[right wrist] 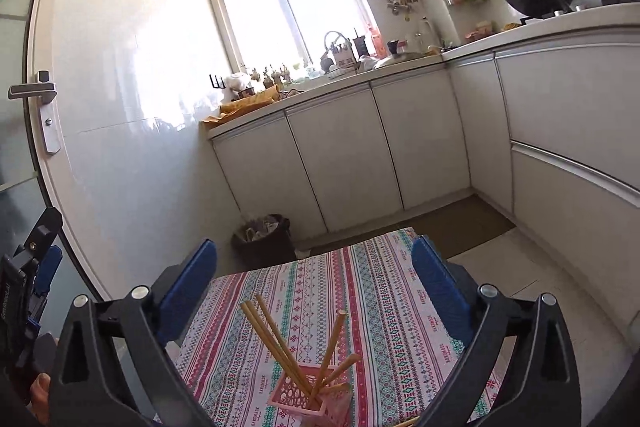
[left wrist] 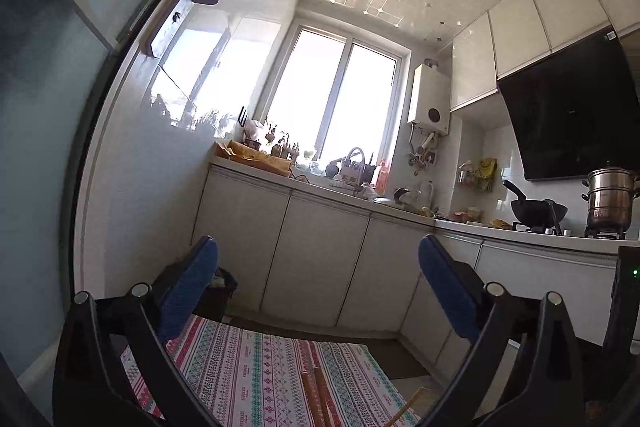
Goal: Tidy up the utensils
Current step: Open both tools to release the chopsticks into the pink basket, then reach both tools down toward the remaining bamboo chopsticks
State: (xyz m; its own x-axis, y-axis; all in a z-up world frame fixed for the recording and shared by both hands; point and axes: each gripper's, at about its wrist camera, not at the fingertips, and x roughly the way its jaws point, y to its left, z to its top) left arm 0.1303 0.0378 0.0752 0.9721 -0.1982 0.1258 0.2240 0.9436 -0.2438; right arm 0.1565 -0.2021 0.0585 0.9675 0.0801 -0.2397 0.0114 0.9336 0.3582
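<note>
Left gripper (left wrist: 318, 281): jaws spread wide, nothing between them.
Right gripper (right wrist: 314, 283): jaws spread wide, empty, above holder.
Chopsticks (right wrist: 276, 337): standing tilted in pink holder (right wrist: 306, 401).
Holder location: on patterned tablecloth (right wrist: 384, 307).

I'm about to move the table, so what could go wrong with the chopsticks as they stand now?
1. The chopsticks lean outward at different angles in the small pink holder; a knock might tip it.
2. The holder looks to stand near the patterned tablecloth's near edge, so it could slide off.
3. The right gripper hangs open just above; lowering it may hit them.
</note>
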